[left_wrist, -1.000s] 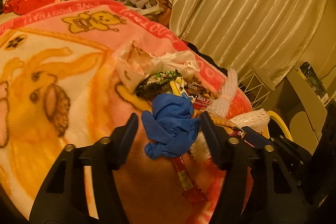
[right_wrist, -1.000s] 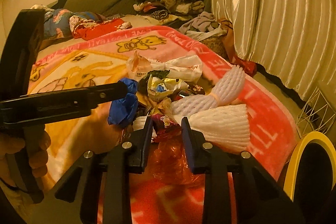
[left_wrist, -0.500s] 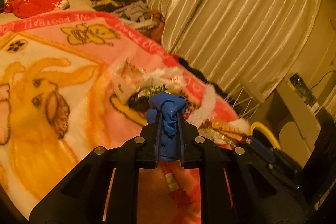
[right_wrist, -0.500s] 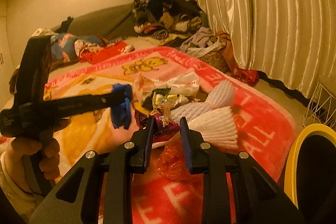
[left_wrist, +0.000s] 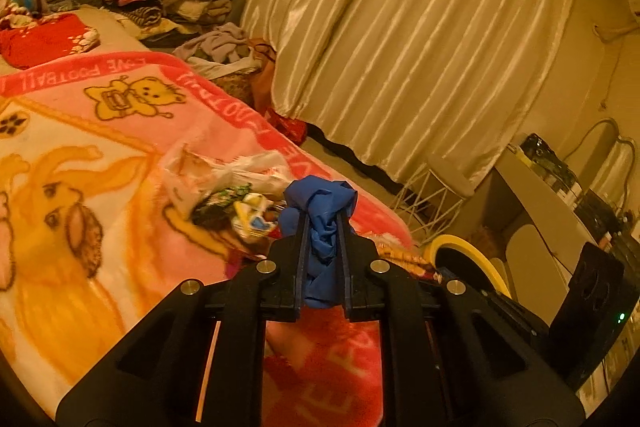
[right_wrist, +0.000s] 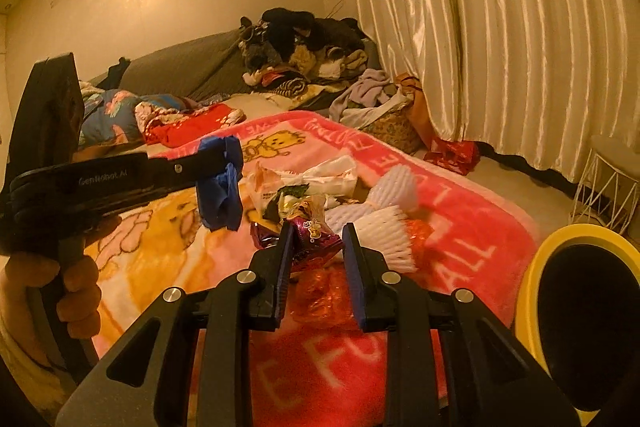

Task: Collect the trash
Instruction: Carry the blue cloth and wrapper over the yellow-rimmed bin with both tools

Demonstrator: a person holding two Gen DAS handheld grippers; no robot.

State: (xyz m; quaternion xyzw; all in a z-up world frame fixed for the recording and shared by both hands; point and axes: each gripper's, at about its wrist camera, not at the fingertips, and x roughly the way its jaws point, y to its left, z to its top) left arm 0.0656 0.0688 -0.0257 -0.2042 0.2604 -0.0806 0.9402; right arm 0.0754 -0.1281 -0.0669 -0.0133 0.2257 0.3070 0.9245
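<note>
Two grippers are at work over the pink blanket (right_wrist: pixel 460 203) on the bed. The left gripper (left_wrist: pixel 322 223) is clamped tight on a crumpled blue glove (left_wrist: pixel 320 203), lifted clear of the blanket (the right wrist view shows it hanging free (right_wrist: pixel 222 183)). The right gripper (right_wrist: pixel 316 239) has its jaws partly closed around a purple snack wrapper (right_wrist: pixel 314 237), and whether they pinch it I cannot tell. More trash (right_wrist: pixel 304 187) lies heaped behind, beside white foam nets (right_wrist: pixel 384 227). A yellow-rimmed bin (right_wrist: pixel 532 267) stands just off the bed's edge.

A pink cartoon blanket (right_wrist: pixel 460 215) carries a heap of wrappers (right_wrist: pixel 304 203) and white foam nets (right_wrist: pixel 384 227) near its right edge.
</note>
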